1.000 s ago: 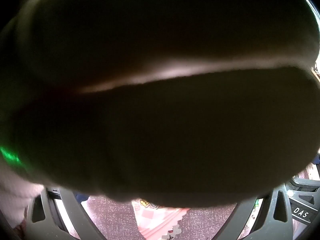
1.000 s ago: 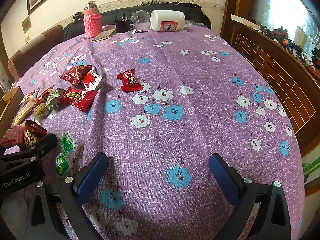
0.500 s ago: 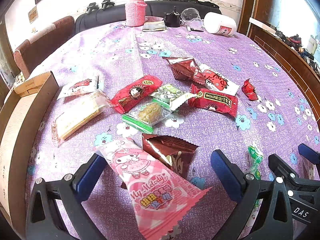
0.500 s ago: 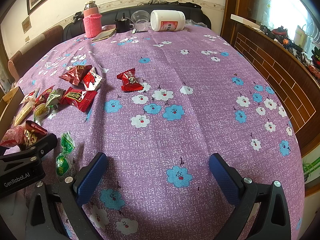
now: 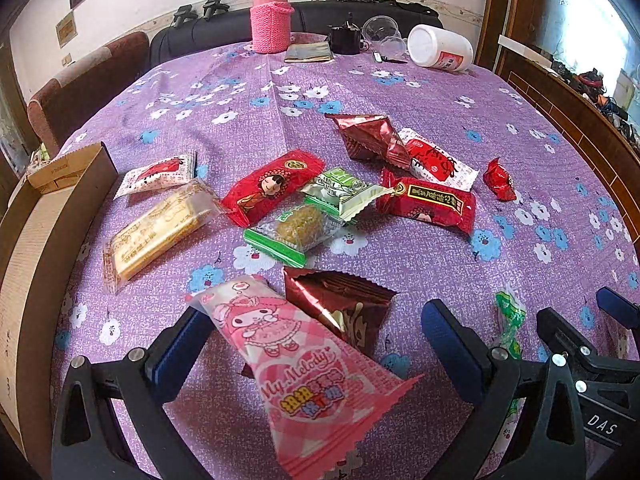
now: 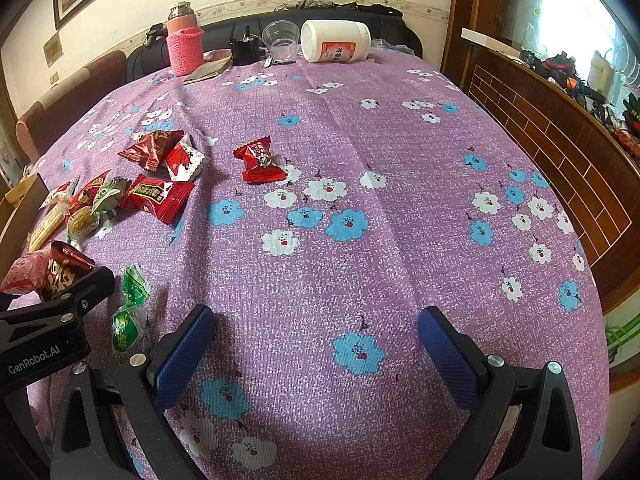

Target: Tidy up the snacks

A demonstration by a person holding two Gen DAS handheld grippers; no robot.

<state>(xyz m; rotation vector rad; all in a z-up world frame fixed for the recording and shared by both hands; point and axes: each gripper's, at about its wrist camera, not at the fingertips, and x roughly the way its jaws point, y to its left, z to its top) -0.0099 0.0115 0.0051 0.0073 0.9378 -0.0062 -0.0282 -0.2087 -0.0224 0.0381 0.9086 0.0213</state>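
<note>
Several wrapped snacks lie on a purple flowered tablecloth (image 5: 360,92). My left gripper (image 5: 316,340) is open, low over a pink My Melody packet (image 5: 296,360) and a dark red foil packet (image 5: 340,304) that lie between its fingers. Beyond are a green packet (image 5: 296,232), red packets (image 5: 272,184) (image 5: 428,200), a yellow wafer packet (image 5: 156,228) and a small red candy (image 5: 499,179). A green candy (image 6: 130,312) lies between the grippers. My right gripper (image 6: 316,348) is open and empty over bare cloth. The red candy also shows in the right wrist view (image 6: 259,160).
An open cardboard box (image 5: 36,240) stands at the left table edge. At the far edge are a pink knit-covered flask (image 5: 271,16), a white bottle on its side (image 5: 440,53), clear cups (image 5: 382,32) and a dark pouch (image 5: 310,53). A wooden cabinet (image 6: 560,132) borders the right.
One second ago something dark covered the left camera; it cleared half a second ago and the view is unchanged since. The right gripper has not moved.
</note>
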